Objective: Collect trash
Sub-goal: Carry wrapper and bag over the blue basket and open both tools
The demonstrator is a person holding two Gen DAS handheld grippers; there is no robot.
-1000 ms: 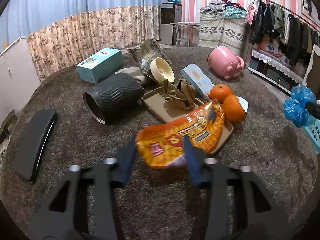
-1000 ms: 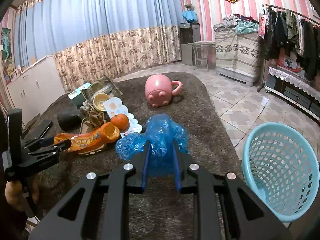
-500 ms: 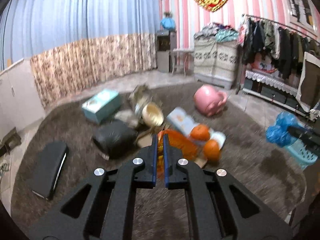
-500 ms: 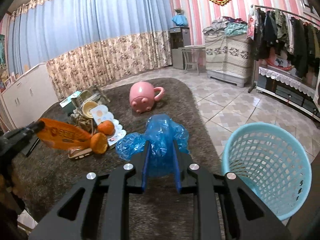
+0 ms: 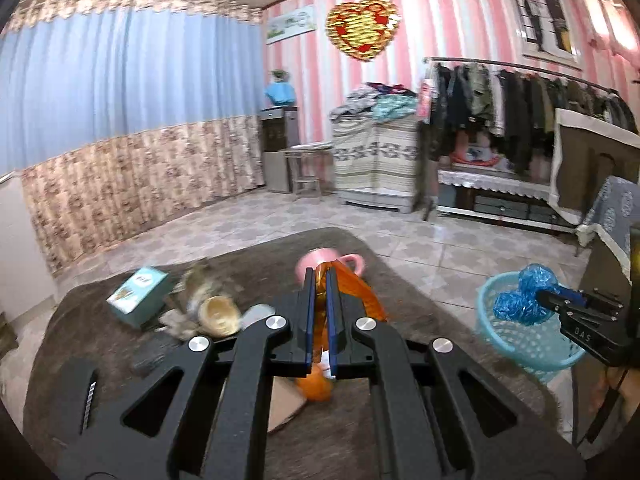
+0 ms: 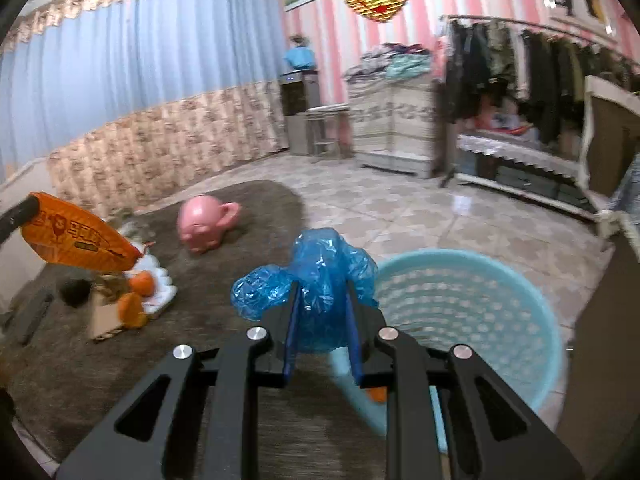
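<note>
Carrying both loads toward the basket [image 6: 472,312] looks like the step in hand. Largest first: the brown rug [image 6: 100,360] now lies well below both cameras, where a second ago the left tongs [image 5: 319,280] were down at its surface with jaws spread around the orange snack bag [image 6: 76,240]. Those tongs are now clenched on the bag's edge and raised, so the bag hangs in the air, clear of the cardboard and the oranges [image 6: 138,296] left on the rug. The pale blue basket stands on the tiled floor just off the rug's edge and fills far more of the right view than before. The right tongs [image 6: 322,312] stay clamped on the crumpled blue plastic bag [image 6: 320,276], which now sits over the basket's near rim. Two pieces of trash are thus off the floor; dropping the blue bag seems next, with the pink mug [image 6: 204,226] and the rest remaining.
</note>
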